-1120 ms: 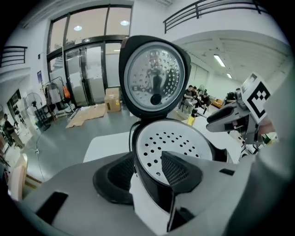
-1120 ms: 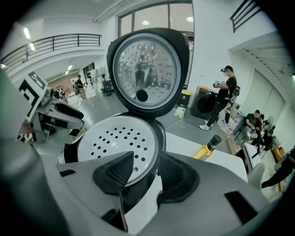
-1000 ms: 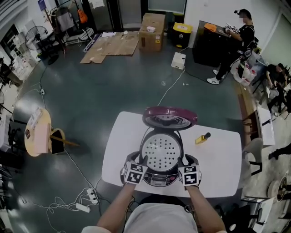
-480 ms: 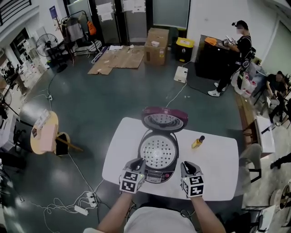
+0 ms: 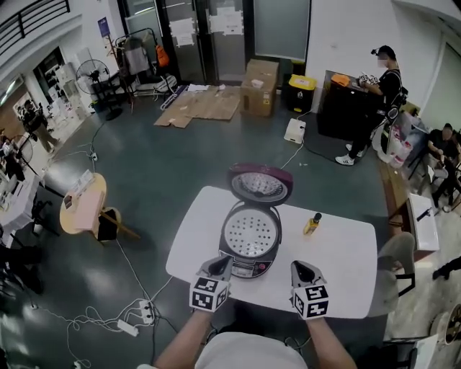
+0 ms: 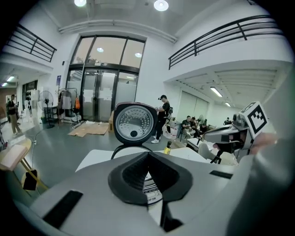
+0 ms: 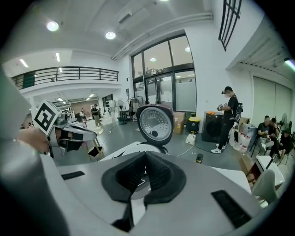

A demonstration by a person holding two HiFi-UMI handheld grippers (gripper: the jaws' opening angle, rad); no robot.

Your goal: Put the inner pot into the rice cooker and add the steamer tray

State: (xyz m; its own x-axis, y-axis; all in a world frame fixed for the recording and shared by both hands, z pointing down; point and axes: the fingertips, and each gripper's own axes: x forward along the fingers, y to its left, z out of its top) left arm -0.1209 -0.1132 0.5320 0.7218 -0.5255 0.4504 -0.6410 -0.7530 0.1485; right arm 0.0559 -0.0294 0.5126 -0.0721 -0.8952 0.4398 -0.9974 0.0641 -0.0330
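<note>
Your left gripper (image 5: 222,265) and right gripper (image 5: 302,271), each marked with black-and-white squares, are held side by side over the near edge of the white rectangular table (image 5: 346,252), touching nothing. Both claws are clenched. Their ribbed black pads meet with nothing between them, and they have just been closing.

Just beyond the tips sits the round silver-and-black rice cooker (image 5: 247,269), front panel toward you. Your left gripper view catches a strip of print on that panel, but the jaws cut it off and it is too small to read whole. The white perforated steamer tray (image 5: 251,234) lies flat in the cooker's mouth, so whatever is under it is hidden from you. Behind it the maroon lid (image 5: 261,185) stands open, its silvery dimpled inner plate facing you. To the cooker's right, apart from it, a small yellow bottle (image 5: 311,224) with a dark cap stands on the table.

On the grey floor to your left are a white power strip (image 5: 131,328) with trailing cables and a round pale wooden side table (image 5: 83,205). Farther off lie flattened brown cardboard sheets (image 5: 205,107), a brown cardboard box (image 5: 261,88) and a yellow-lidded bin (image 5: 301,92). A person (image 5: 385,94) in dark clothes stands at a black counter. Paper notices (image 5: 227,21) hang on the glass doors — none legible.
</note>
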